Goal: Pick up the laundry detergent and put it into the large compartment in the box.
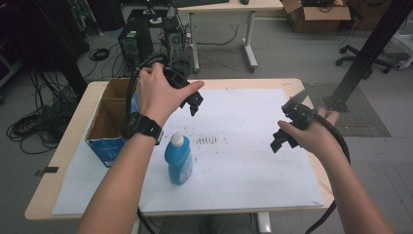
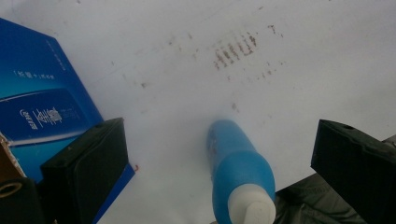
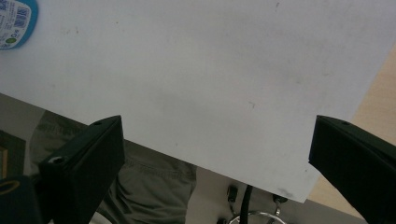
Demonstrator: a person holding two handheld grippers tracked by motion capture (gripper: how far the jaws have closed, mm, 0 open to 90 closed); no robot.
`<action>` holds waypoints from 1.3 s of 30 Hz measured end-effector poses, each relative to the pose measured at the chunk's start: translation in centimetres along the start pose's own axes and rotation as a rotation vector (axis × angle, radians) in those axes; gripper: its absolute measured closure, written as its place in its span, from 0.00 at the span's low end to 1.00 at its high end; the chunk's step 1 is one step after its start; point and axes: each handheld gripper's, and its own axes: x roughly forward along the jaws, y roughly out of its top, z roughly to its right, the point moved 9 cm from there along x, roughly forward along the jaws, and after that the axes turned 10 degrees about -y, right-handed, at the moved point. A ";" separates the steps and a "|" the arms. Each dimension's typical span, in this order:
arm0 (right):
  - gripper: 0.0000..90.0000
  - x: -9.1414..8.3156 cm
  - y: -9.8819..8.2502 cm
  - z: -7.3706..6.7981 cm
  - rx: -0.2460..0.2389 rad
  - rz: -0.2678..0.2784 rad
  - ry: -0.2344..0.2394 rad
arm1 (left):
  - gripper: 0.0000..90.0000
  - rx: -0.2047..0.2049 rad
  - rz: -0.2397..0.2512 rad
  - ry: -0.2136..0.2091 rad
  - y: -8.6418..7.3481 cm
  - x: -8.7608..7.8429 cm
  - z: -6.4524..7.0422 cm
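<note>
At the left of the high view, the open cardboard box (image 1: pixel 109 119) with blue sides is sitting on the white sheet (image 1: pixel 243 161) that is covering the table (image 1: pixel 63 146). Just right of the box, in the lower centre-left of the frame, the blue bottle (image 1: pixel 178 160) with its white cap is standing upright, near the box but not touching it. You are holding the left gripper (image 1: pixel 194 101) above and beyond the bottle, its jaws spread wide and gripping nothing. At the right of the frame, you are holding the right gripper (image 1: pixel 282 139) over the sheet, well apart from the bottle, its jaws also standing wide apart and empty.
</note>
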 end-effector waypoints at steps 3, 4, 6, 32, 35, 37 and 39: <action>0.04 0.0 -0.1 0.0 -0.002 0.001 0.003 | 0.05 -0.001 0.004 0.005 -0.3 0.0 0.1; 0.04 0.1 -0.2 0.0 -0.002 0.001 0.004 | 0.05 -0.002 0.006 0.003 -0.5 0.0 0.2; 0.04 0.1 -0.2 -0.1 -0.003 0.001 0.006 | 0.05 -0.002 0.008 0.003 -0.6 0.0 0.3; 0.04 0.6 -0.9 -1.0 -0.036 -0.002 0.020 | 0.05 -0.007 -0.017 0.012 -4.3 0.9 1.5; 0.04 0.7 -1.0 -1.1 -0.039 -0.003 0.023 | 0.05 -0.009 -0.021 0.016 -4.6 1.1 1.6; 0.04 0.8 -1.0 -1.1 -0.039 -0.002 0.022 | 0.05 -0.019 -0.022 0.014 -4.9 1.2 1.6; 0.04 0.8 -1.0 -1.1 -0.040 -0.001 0.023 | 0.05 -0.022 -0.028 0.015 -5.1 1.4 1.7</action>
